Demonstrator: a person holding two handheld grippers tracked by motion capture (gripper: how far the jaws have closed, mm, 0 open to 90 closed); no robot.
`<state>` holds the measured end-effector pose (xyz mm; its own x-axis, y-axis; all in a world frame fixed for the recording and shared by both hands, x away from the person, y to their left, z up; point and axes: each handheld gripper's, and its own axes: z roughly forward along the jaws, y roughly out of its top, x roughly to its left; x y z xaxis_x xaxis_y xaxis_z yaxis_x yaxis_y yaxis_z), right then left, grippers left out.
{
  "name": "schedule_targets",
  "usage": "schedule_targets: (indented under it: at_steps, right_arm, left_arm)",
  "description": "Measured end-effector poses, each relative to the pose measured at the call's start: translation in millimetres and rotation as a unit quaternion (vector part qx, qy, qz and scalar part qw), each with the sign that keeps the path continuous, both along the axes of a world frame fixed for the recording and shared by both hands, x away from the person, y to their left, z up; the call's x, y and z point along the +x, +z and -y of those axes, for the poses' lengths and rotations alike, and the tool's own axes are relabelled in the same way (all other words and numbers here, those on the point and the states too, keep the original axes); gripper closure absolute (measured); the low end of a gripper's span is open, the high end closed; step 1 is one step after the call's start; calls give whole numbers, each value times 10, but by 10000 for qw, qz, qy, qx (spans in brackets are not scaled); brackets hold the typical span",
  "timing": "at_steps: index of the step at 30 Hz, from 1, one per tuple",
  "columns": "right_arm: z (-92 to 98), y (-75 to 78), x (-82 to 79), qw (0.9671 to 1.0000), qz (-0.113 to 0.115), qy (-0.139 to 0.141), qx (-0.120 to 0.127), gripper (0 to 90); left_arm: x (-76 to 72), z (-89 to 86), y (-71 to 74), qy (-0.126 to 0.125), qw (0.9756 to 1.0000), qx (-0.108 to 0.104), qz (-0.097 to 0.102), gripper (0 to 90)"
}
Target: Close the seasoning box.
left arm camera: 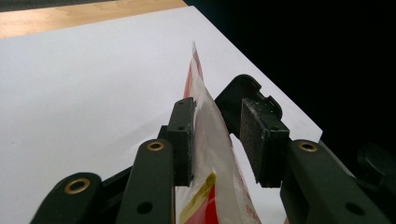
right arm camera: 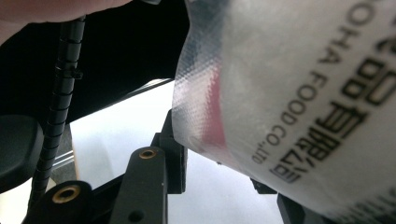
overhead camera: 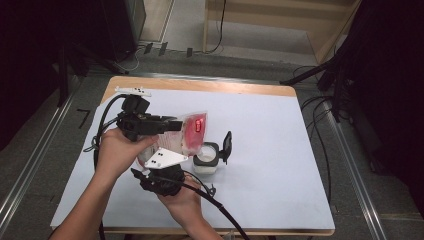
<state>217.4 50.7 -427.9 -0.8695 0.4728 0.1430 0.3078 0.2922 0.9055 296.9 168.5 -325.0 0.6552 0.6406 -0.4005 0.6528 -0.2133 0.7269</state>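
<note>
A clear plastic pouch (overhead camera: pixel 194 132) with red contents and printed lettering is held up above the white table sheet (overhead camera: pixel 270 150). My left gripper (overhead camera: pixel 176 125) reaches in from the left, its jaws around the pouch's (left arm camera: pixel 205 116) thin top edge. One pad (left arm camera: pixel 183 140) touches the film and the other pad (left arm camera: pixel 252 140) stands off it with a gap. My right gripper (right arm camera: pixel 224 154) comes up from below under its grey plate (overhead camera: pixel 162 157) and grips the pouch's (right arm camera: pixel 299 93) lower body. The film hides its far jaw.
A small white container (overhead camera: pixel 206 161) with a black flip lid (overhead camera: pixel 227 145) standing up sits on the sheet just right of the pouch. Cables trail from both grippers toward the near edge. The table's wooden far edge (overhead camera: pixel 200 85) borders dark floor with stands.
</note>
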Motion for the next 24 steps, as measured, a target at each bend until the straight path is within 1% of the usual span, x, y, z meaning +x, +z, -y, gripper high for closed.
schedule_targets:
  at_steps: [3,5,6,14,17,18,24]
  right_arm:
    - [-1,0,0,10000,20,-1,3,643]
    - [-5,5,-6,10000,-19,19,18,642]
    - [-6,5,-8,10000,-19,19,15,642]
    - [3,21,-11,10000,-65,25,59,642]
    - [4,21,-10,9999,-104,19,60,642]
    - [4,18,-10,9999,-107,18,60,641]
    - [2,6,-12,10000,-70,3,35,641]
  left_arm:
    - [0,-1,2,-13,10000,-5,5,658]
    - [1,-6,3,-14,10000,28,-31,657]
    - [3,-6,-2,-25,10000,-4,-32,656]
    - [8,-1,-3,-46,10000,-26,-26,643]
    - [23,-4,-15,-42,10000,-19,-44,642]
    - [24,-3,-20,-24,10000,-46,-70,643]
    - [24,-3,-25,-38,10000,-51,-63,644]
